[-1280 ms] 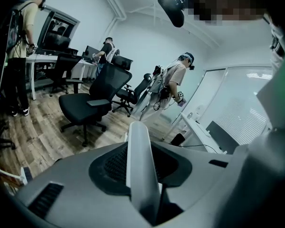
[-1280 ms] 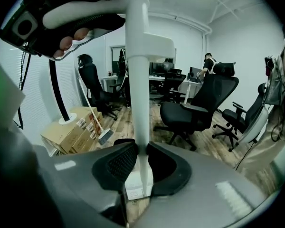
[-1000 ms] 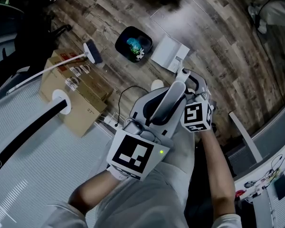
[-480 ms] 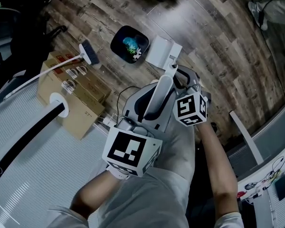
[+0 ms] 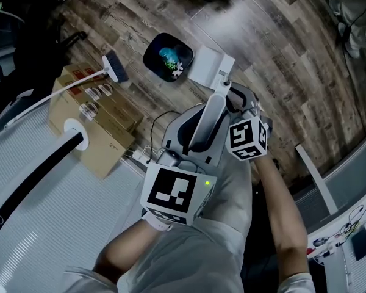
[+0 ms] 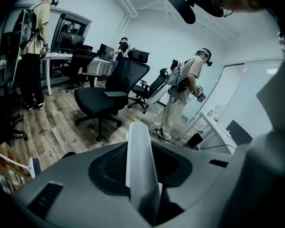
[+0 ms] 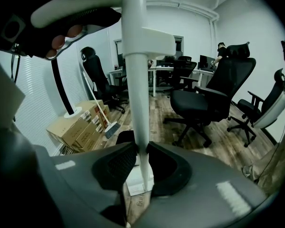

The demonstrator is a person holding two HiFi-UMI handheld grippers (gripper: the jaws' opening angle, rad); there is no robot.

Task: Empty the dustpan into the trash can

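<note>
The white dustpan (image 5: 206,67) hangs at the end of its long white handle (image 5: 208,118), its pan right beside the black trash can (image 5: 168,57), which holds colourful litter. My left gripper (image 5: 196,138) is shut on the lower part of the handle (image 6: 140,165). Higher up the handle (image 7: 137,99), my right gripper (image 5: 232,97) is shut on it too. In the right gripper view the pan (image 7: 135,183) shows below the jaws and the dark can (image 7: 123,137) just behind it.
A broom (image 5: 114,68) with a white stick leans on cardboard boxes (image 5: 97,124) left of the can. A black curved post (image 5: 36,170) stands on the boxes. Office chairs (image 6: 109,96) and standing people (image 6: 183,96) fill the room beyond. A cable (image 5: 161,118) lies on the wood floor.
Both grippers have sunk with the handle, and the pan has shifted left, closer to the trash can. The grips on the handle look the same.
</note>
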